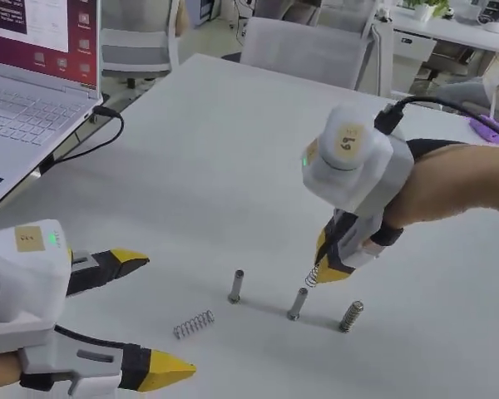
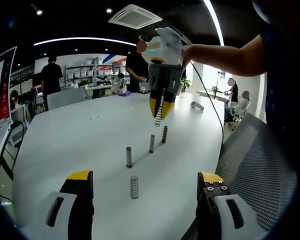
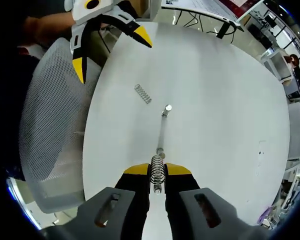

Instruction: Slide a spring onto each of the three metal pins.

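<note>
The fingers (image 3: 138,170) of the right gripper (image 3: 158,171) are set narrow, pinched on a spring (image 3: 158,176) that stands on end between their yellow tips. In the head view this spring hangs tilted just above and to the right of the top of the middle pin (image 1: 297,303); I cannot tell whether the two touch. Further right in that view, the right pin (image 1: 346,327) carries a second spring (image 1: 353,312) around its shaft. The left pin (image 1: 236,286) stands upright and bare.

A loose spring (image 1: 193,324) lies flat on the white bench (image 1: 233,150), lower left of the left pin. The left gripper (image 1: 154,312) sits in the lower left corner of the head view with its fingers spread wide and nothing between them, near the loose spring but apart from it. An open laptop (image 1: 25,91) fills the upper left corner, with a black cable (image 1: 108,137) running from its side.
</note>
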